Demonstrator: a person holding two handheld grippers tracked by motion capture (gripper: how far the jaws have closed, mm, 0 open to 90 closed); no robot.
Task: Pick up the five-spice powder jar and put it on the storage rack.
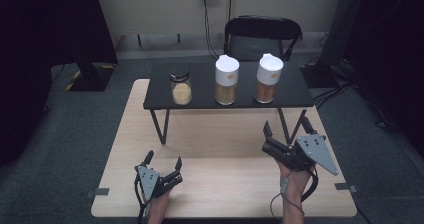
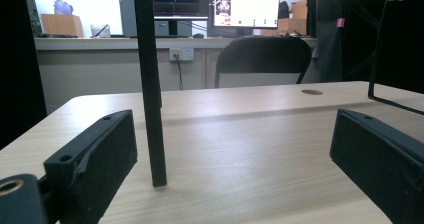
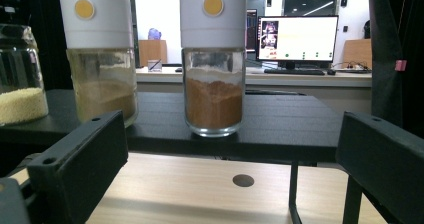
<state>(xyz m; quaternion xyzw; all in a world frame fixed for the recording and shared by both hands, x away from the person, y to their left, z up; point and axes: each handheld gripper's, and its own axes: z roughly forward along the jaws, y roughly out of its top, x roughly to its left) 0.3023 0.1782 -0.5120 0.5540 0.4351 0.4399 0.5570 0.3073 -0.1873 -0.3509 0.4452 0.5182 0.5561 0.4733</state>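
Observation:
A low black stand point(image 1: 200, 101) on the wooden table point(image 1: 220, 184) carries three jars. At its left is a glass jar of pale grains point(image 1: 181, 88). In the middle stands a white-capped shaker of tan powder point(image 1: 226, 80), and at the right a white-capped shaker of brown powder point(image 1: 269, 78). My left gripper point(image 1: 163, 159) rests open near the table's front edge, with the stand's thin leg point(image 2: 150, 84) ahead between its jaws. My right gripper point(image 1: 286, 131) is open and empty below the stand's right end. It faces the brown shaker point(image 3: 213, 59), with the tan shaker point(image 3: 100, 54) and grain jar point(image 3: 17, 79) to the left.
The stand's slanted black legs point(image 1: 161, 126) reach down to the tabletop. A black chair point(image 1: 262, 36) stands behind the table. A round hole point(image 3: 243, 180) is in the tabletop under the stand. Monitors point(image 3: 297, 36) sit on a far desk.

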